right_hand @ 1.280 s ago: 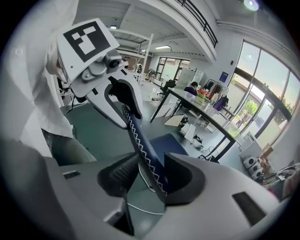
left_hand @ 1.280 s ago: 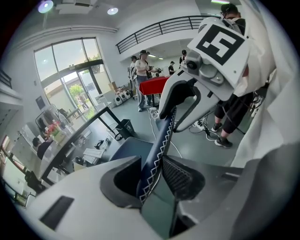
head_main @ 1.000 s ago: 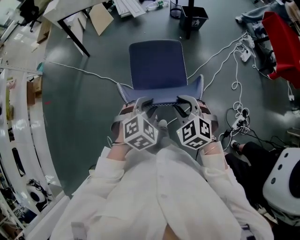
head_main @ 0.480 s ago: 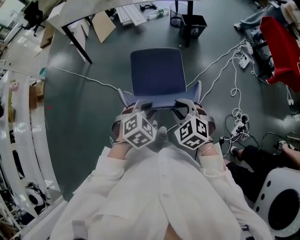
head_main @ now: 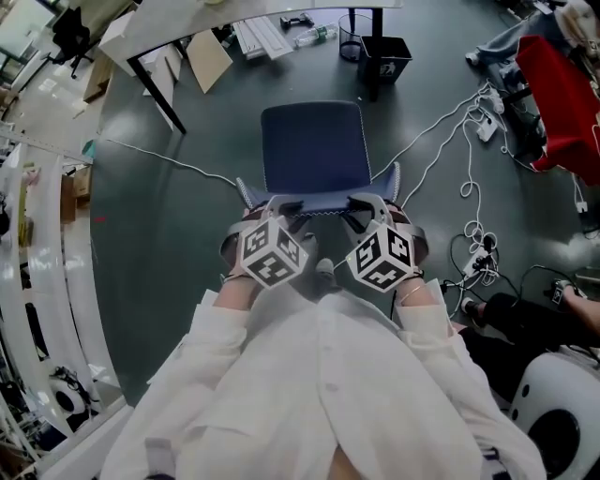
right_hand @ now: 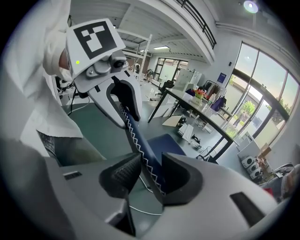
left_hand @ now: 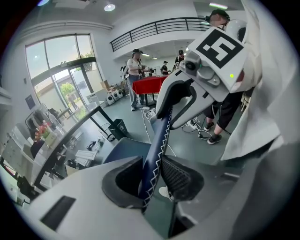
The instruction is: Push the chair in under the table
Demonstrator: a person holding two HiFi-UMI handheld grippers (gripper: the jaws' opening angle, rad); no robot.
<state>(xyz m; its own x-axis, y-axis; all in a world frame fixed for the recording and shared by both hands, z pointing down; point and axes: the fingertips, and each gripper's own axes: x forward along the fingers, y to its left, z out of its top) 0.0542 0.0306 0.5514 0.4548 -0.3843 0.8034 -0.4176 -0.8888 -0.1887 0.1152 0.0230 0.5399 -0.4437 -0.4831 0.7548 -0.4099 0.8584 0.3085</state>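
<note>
A blue chair point(head_main: 314, 145) stands on the grey floor in front of me, its seat toward the table point(head_main: 141, 28) at the top of the head view. The top edge of its backrest point(head_main: 319, 195), trimmed with white zigzag stitching, runs between both grippers. My left gripper point(head_main: 286, 208) is shut on the backrest's left part point(left_hand: 157, 140), pads pressed on either side point(left_hand: 151, 180). My right gripper point(head_main: 361, 206) is shut on its right part point(right_hand: 140, 150) in the same way point(right_hand: 149, 176). Each gripper shows in the other's view, clamped on the same edge.
A black bin point(head_main: 384, 45) and a table leg point(head_main: 155, 89) stand beyond the chair. White cables point(head_main: 469, 141) and power strips lie on the floor at the right, near a red-covered thing point(head_main: 562, 89). Another person's legs point(head_main: 511, 314) are at the lower right. Cardboard point(head_main: 211, 58) lies under the table.
Both grippers keep their hold on the backrest and stay in place. The head view has tilted a little, showing more of the table's edge at the top.
</note>
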